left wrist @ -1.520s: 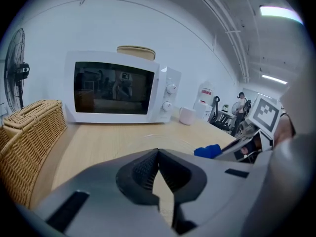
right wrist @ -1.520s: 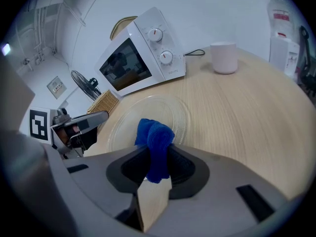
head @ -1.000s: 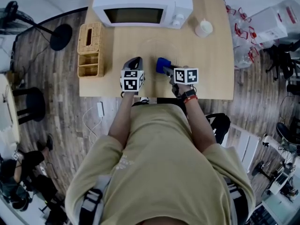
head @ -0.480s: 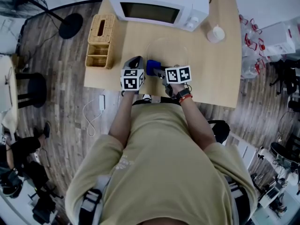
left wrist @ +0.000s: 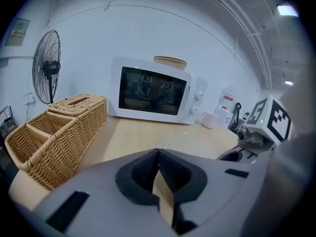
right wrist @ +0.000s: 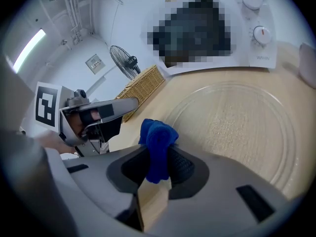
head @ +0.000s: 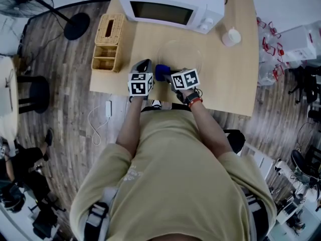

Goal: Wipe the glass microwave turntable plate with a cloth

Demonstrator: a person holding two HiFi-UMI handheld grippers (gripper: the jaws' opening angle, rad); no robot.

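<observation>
The clear glass turntable plate (head: 179, 54) (right wrist: 237, 127) (left wrist: 195, 143) lies flat on the wooden table (head: 225, 84), in front of the white microwave (head: 173, 6). My right gripper (head: 161, 73) (right wrist: 159, 157) is shut on a folded blue cloth (right wrist: 157, 141) (head: 161, 72), which sticks up between the jaws just short of the plate's near-left rim. Close beside it on the left, my left gripper (head: 144, 67) (left wrist: 158, 174) is shut with nothing between its pads, pointing toward the plate and microwave.
A wicker tissue box and organiser (head: 107, 43) (left wrist: 47, 132) stand at the table's left edge. A white cup (head: 231, 36) sits at the back right beside the microwave. A standing fan (left wrist: 47, 65) is off the table to the left.
My right gripper with the blue cloth has shifted left toward the left gripper and the plate's near-left rim. The left gripper has stayed about where it was.
</observation>
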